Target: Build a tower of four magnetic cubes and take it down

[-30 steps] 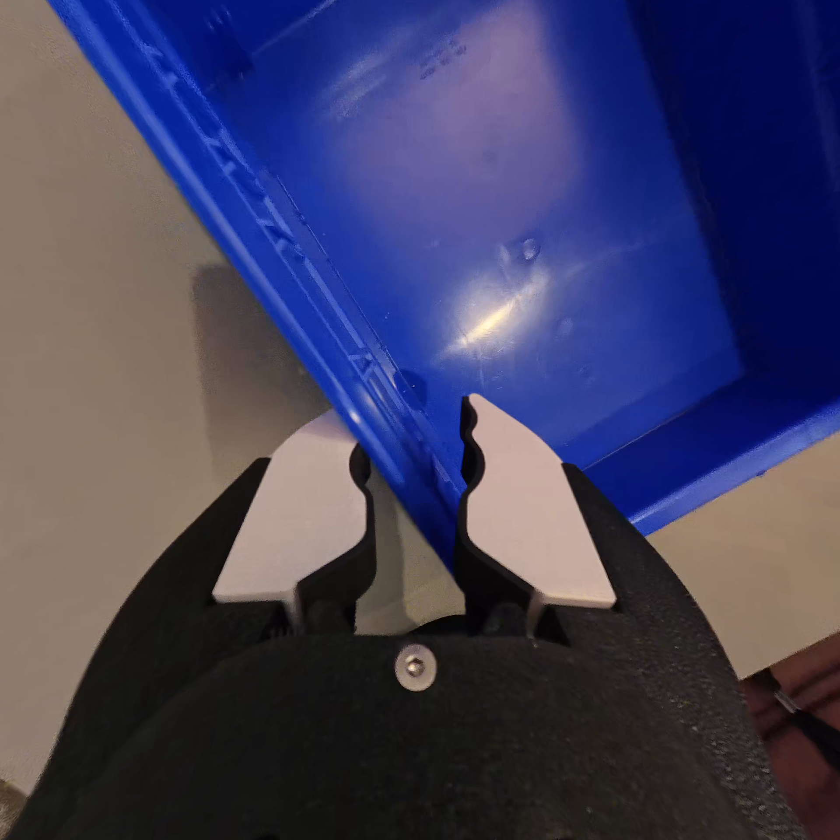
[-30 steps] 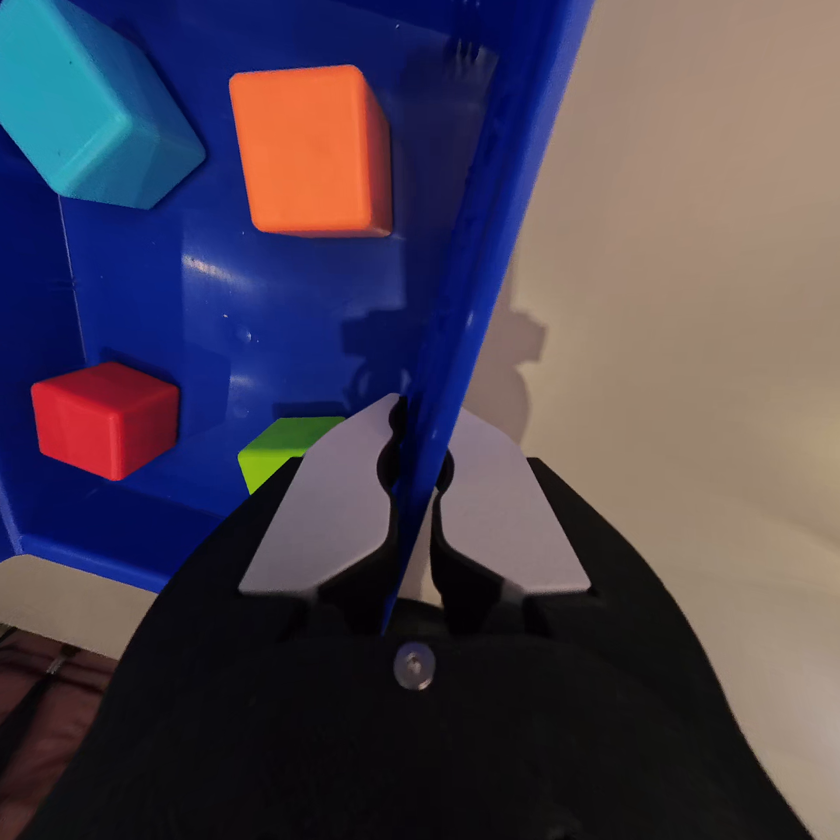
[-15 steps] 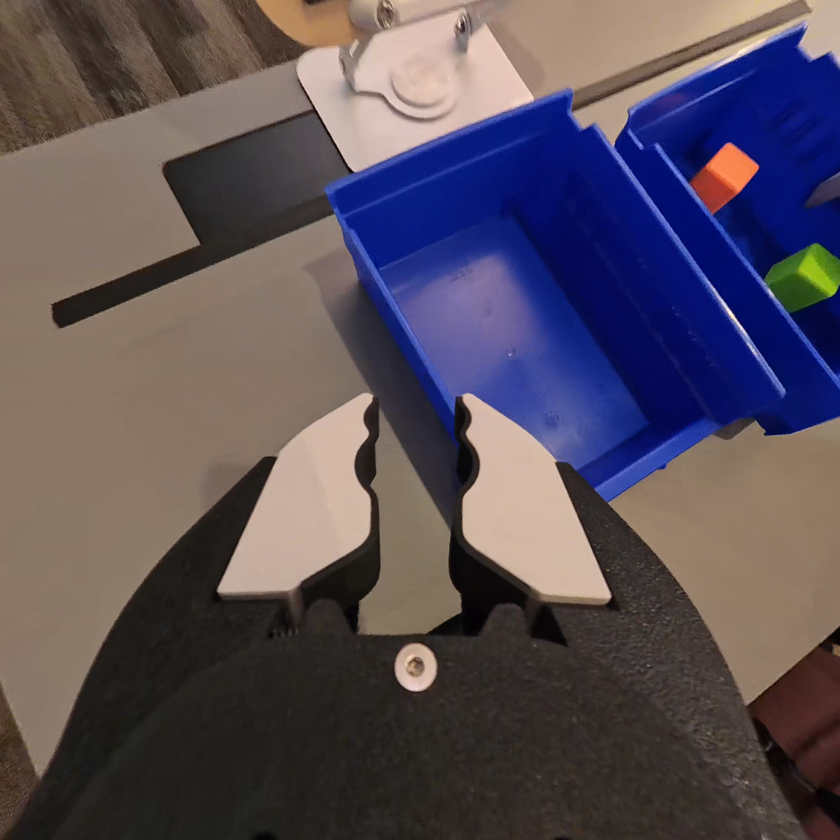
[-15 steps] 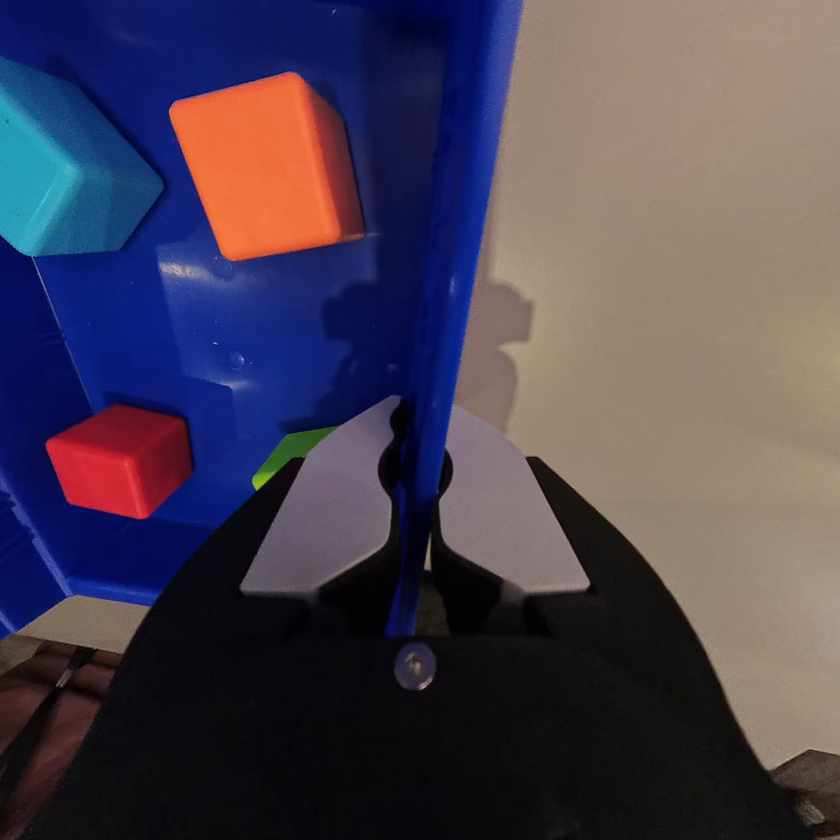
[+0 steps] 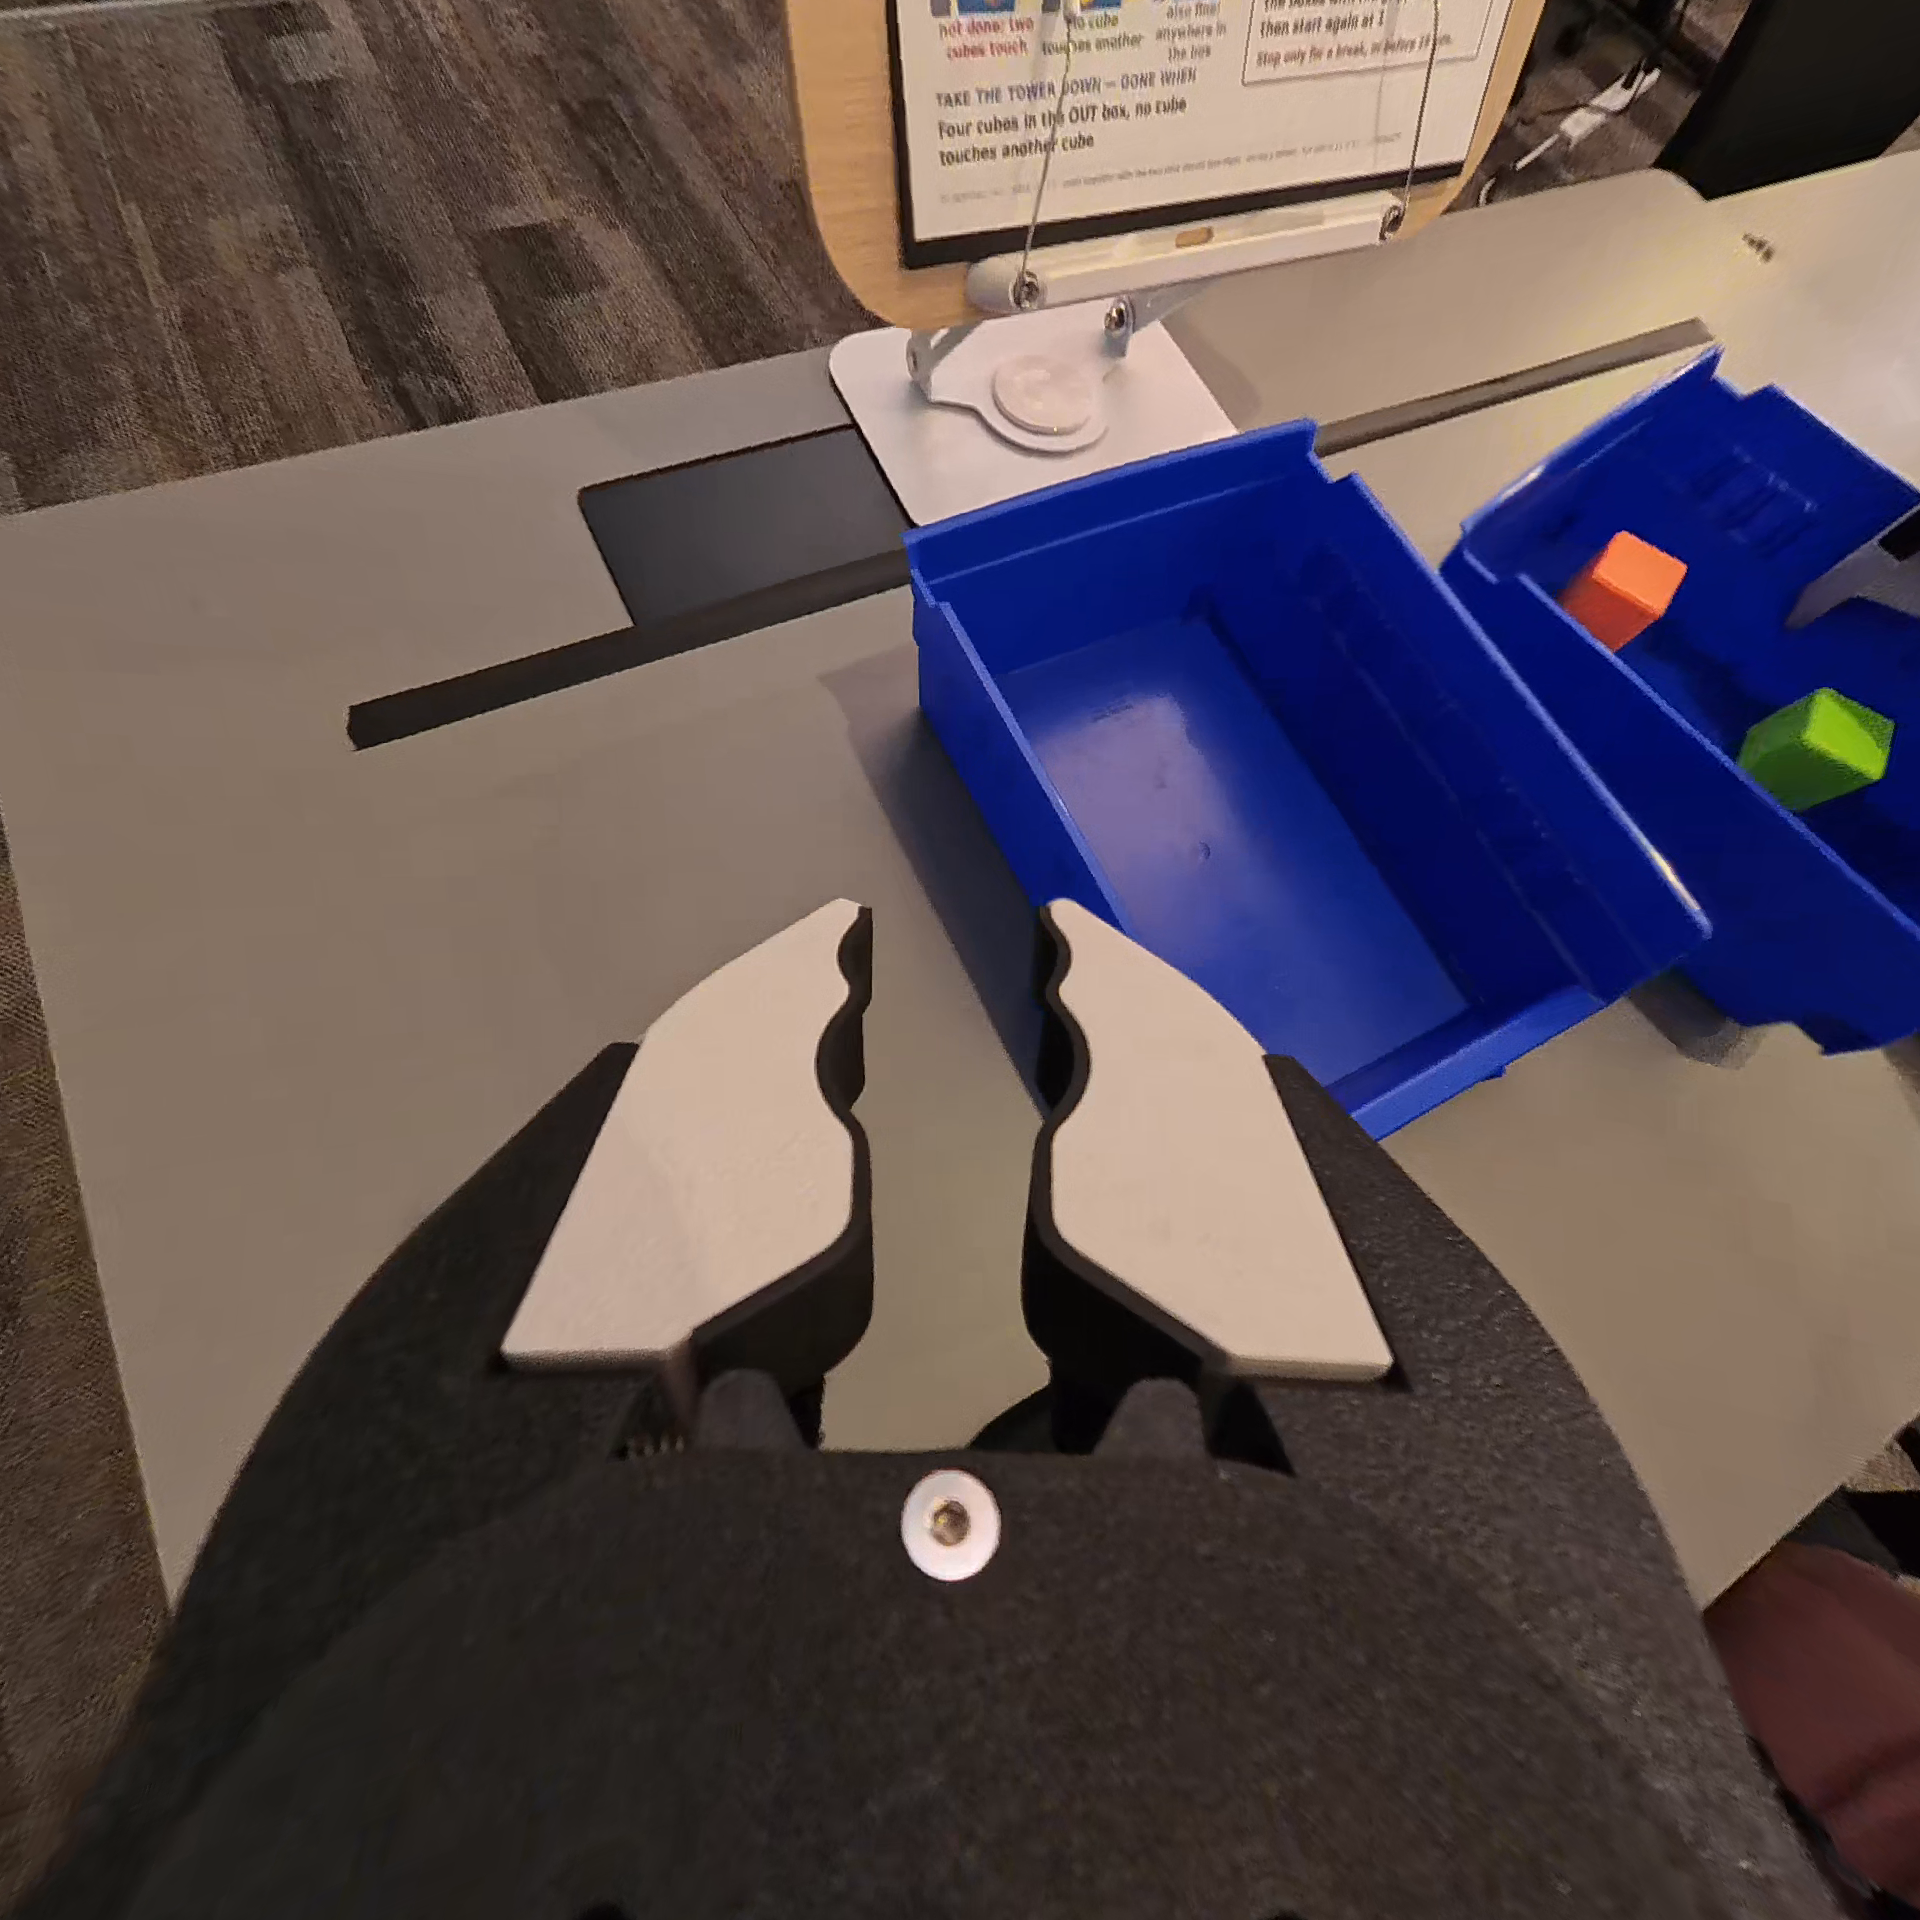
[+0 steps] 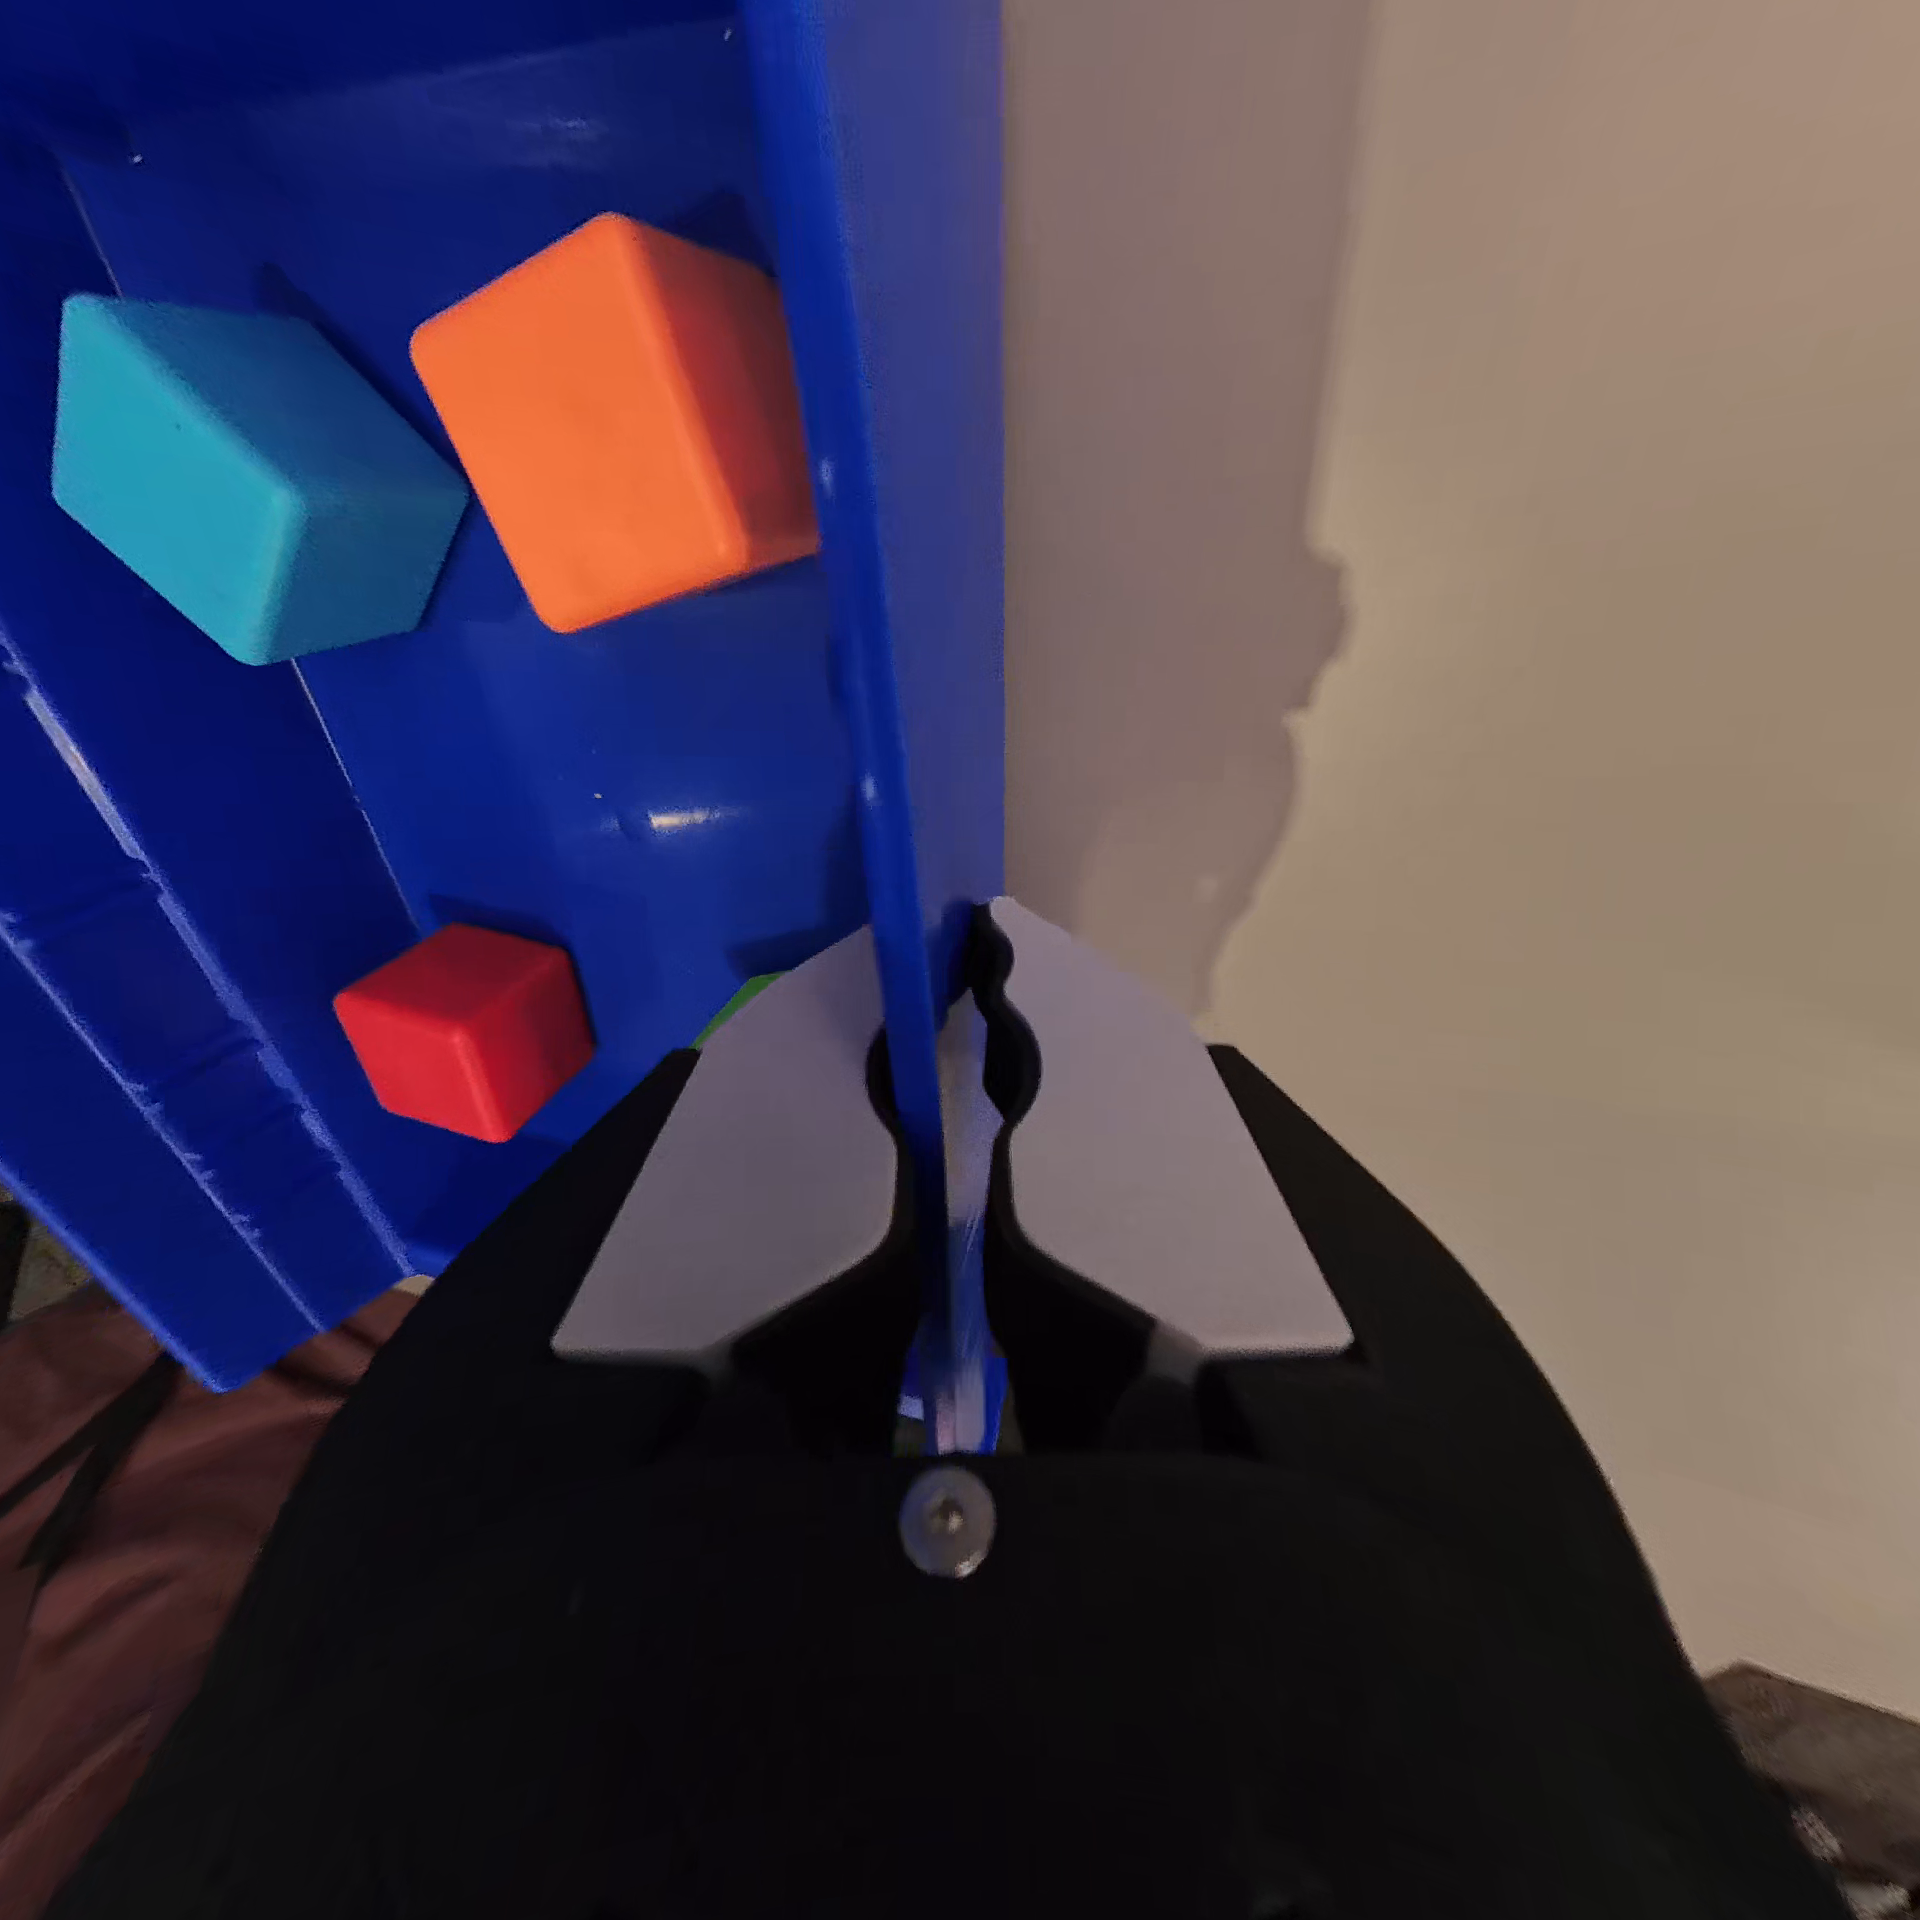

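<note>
Left gripper (image 5: 951,920) over grey worktop (image 5: 416,935), jaws parted, empty; empty blue bin (image 5: 1247,831) at 2 o'clock. Right gripper (image 6: 925,935) jaws clamped on second bin's wall (image 6: 831,468). Orange cube (image 6: 613,416), green cube (image 5: 1818,746) inside; teal cube (image 6: 239,478) and red cube (image 6: 468,1029) seen only from right wrist.

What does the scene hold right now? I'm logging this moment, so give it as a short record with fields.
left gripper: open, empty, above the grey table
right gripper: shut on the side wall of the bin with cubes
empty bin: on the table, nothing inside
cubes in the held bin: teal cube, orange cube, red cube, green cube
tower: none built, cubes lie apart
sign stand: behind the empty bin
</note>
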Available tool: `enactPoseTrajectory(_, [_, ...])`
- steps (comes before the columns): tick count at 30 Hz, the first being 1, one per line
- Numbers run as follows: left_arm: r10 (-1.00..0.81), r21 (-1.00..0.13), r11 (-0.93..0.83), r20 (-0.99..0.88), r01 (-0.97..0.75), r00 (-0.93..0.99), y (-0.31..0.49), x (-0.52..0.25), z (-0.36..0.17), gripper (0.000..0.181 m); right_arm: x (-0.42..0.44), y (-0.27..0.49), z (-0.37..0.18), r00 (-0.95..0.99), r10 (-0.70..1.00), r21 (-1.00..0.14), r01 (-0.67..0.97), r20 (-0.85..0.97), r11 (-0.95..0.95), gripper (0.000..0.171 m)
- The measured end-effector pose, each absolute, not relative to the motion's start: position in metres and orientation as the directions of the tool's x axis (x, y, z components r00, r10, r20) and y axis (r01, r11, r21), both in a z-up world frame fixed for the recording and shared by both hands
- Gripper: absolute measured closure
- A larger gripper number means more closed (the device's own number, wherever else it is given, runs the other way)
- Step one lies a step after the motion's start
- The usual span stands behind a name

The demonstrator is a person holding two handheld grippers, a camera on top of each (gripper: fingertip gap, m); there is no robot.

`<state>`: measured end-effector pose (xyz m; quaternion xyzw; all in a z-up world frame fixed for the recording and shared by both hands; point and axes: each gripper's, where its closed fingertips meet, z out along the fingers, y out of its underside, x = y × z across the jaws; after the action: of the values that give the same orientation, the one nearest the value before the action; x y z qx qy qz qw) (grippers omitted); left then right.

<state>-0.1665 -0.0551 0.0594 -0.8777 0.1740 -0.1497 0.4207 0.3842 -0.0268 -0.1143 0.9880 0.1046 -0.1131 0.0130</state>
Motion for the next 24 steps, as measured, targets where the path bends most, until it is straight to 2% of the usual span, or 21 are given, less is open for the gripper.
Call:
enactPoseTrajectory(5, [-0.41,-0.811,-0.572,0.151,-0.125,0.899,-0.061,-0.184,0.068,0.153,0.397,-0.038,-0.079,0.959,0.227,0.056,0.239,-0.172,-0.969,0.162])
enactPoseTrajectory(12, [-0.362,-0.823,-0.567,0.212,-0.033,0.908,-0.062,-0.209,0.073,0.154,0.37,-0.023,0.022,0.961,0.265,0.006,0.266,-0.081,-0.964,0.162])
enactPoseTrajectory(18, [-0.259,-0.827,-0.563,0.198,0.019,0.946,-0.064,-0.245,0.071,0.153,0.245,0.006,0.079,0.908,0.407,-0.049,0.404,-0.103,-0.913,0.162])
enactPoseTrajectory(24, [-0.073,-0.826,-0.538,0.241,0.165,0.968,-0.079,-0.308,0.069,0.153,0.064,0.025,0.072,0.783,0.582,-0.08,0.58,-0.22,-0.811,0.162])
